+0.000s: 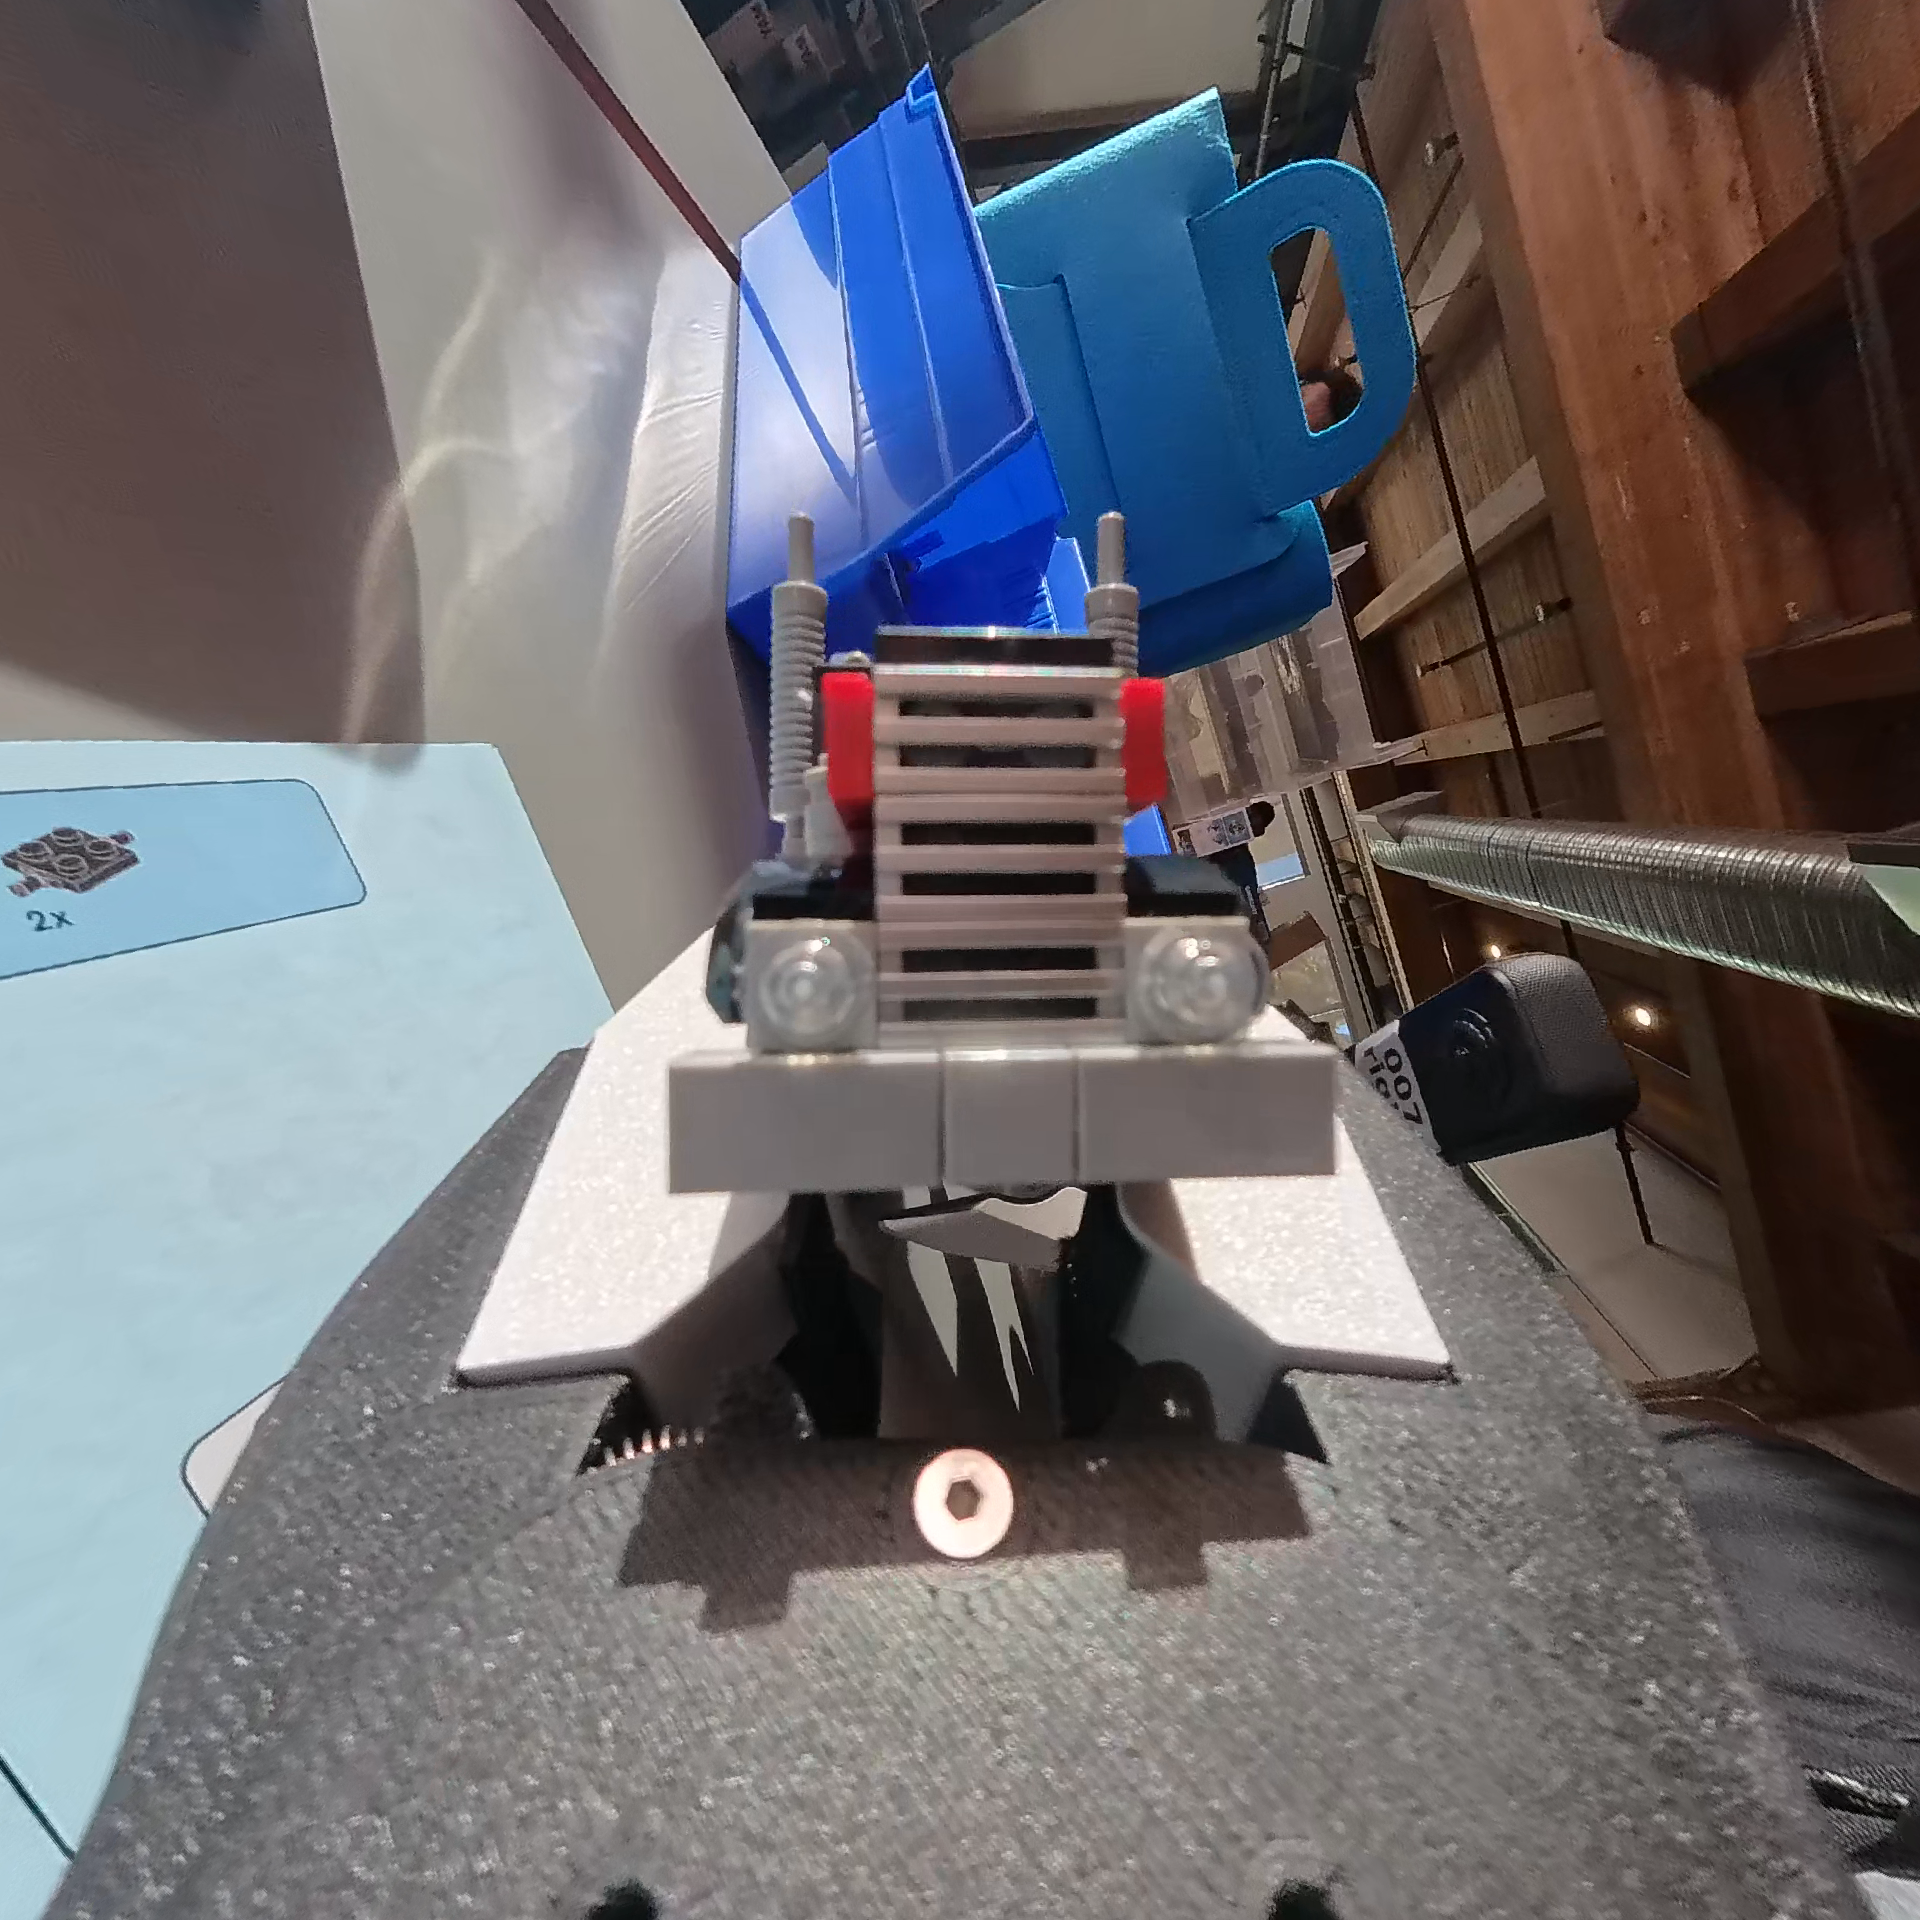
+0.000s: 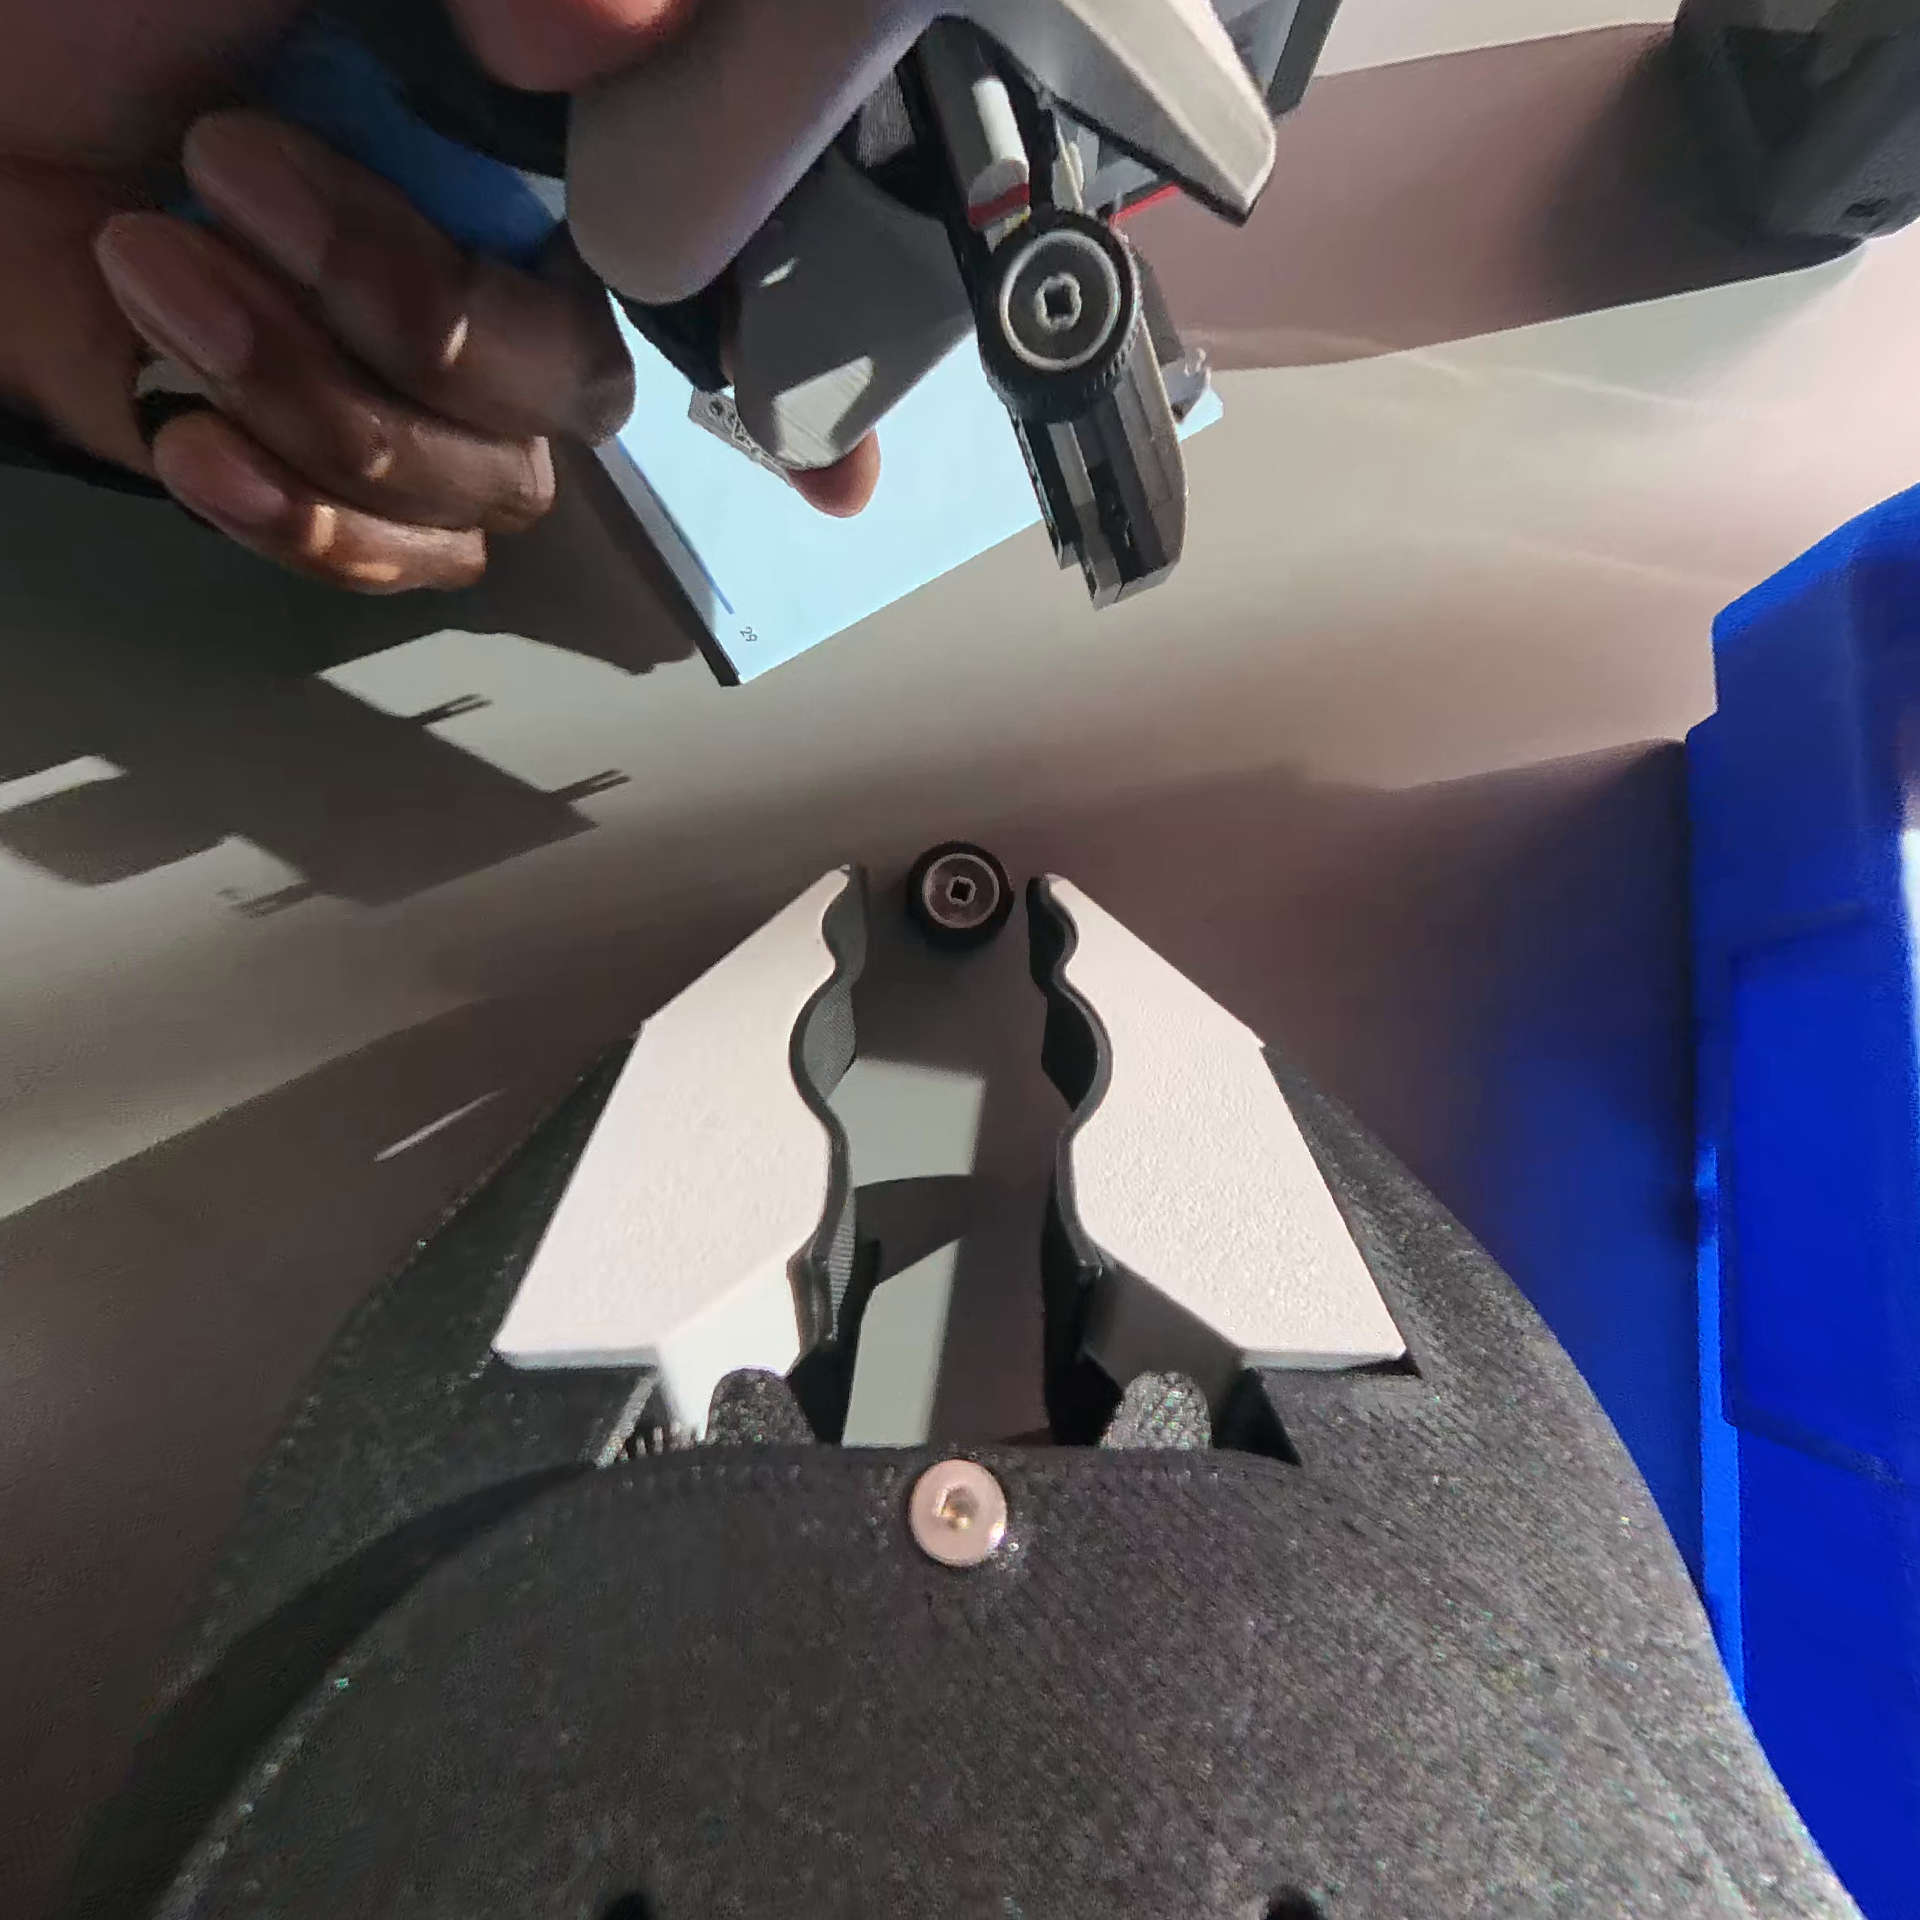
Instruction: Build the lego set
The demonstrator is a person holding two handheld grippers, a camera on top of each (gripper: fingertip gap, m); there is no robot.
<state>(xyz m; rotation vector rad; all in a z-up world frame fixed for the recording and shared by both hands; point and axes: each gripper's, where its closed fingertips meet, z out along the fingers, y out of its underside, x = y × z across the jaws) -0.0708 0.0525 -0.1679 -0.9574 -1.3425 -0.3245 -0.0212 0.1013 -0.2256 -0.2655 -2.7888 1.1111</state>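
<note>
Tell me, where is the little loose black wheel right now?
In the right wrist view, the small black rubber wheel sits on the pale table between the tips of the right claw, below the lego truck that the left claw holds.

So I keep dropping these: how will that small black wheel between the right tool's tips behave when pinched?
The small black rubber-tyred wheel is round, so it probably rolls or squirts sideways. It looks light. The treaded tyre should grip somewhat.

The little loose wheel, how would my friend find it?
Look at the right gripper over the pale table. Between its fingertips sits a small black wheel with a grey hub. The other wheel is already on the truck, up high.
</note>
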